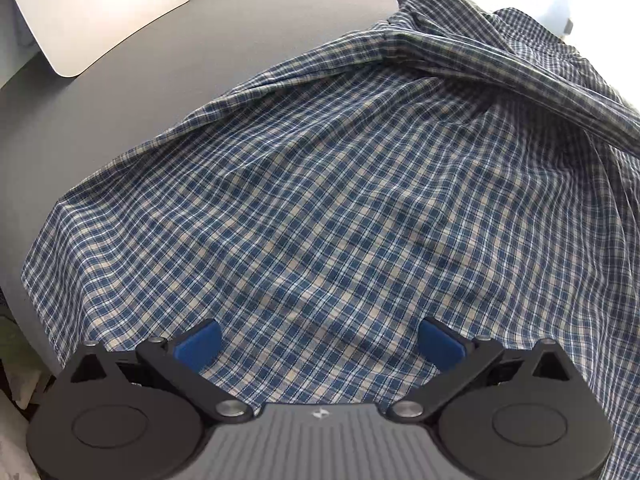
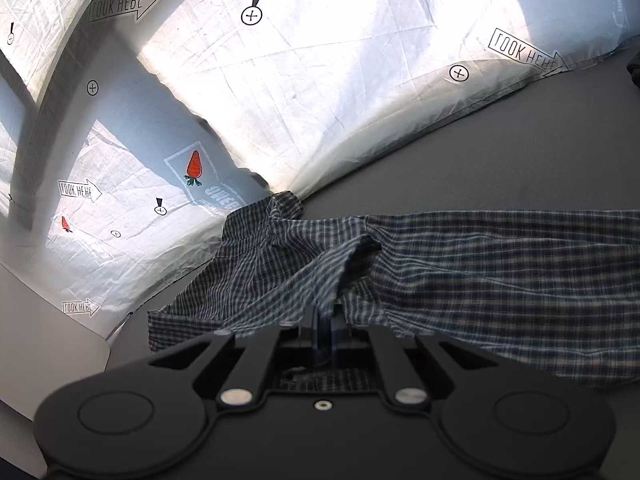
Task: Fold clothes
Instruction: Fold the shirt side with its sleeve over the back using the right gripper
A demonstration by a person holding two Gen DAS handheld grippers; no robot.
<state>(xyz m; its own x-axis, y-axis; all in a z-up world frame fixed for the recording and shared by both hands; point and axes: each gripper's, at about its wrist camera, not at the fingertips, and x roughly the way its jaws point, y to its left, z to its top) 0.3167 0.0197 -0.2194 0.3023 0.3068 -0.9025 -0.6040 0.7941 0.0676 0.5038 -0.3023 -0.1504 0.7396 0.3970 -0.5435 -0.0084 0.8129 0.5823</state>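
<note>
A blue, white and tan plaid shirt (image 1: 340,200) lies spread over the dark grey surface (image 1: 160,80). My left gripper (image 1: 320,344) hovers over its near part, blue pads (image 1: 200,344) wide apart and nothing between them. In the right wrist view the same plaid shirt (image 2: 500,272) stretches to the right, with a sleeve bunched at the left. My right gripper (image 2: 324,328) is shut on a fold of that shirt, which rises in a taut ridge from the closed jaws. The fingertips themselves are hidden by cloth.
A white flat panel (image 1: 108,12) lies at the far left of the grey surface. White printed sheeting (image 2: 320,80) with carrots and "LOOK HERE" arrows borders the grey surface (image 2: 500,152). A pale board corner (image 2: 52,340) sits at lower left.
</note>
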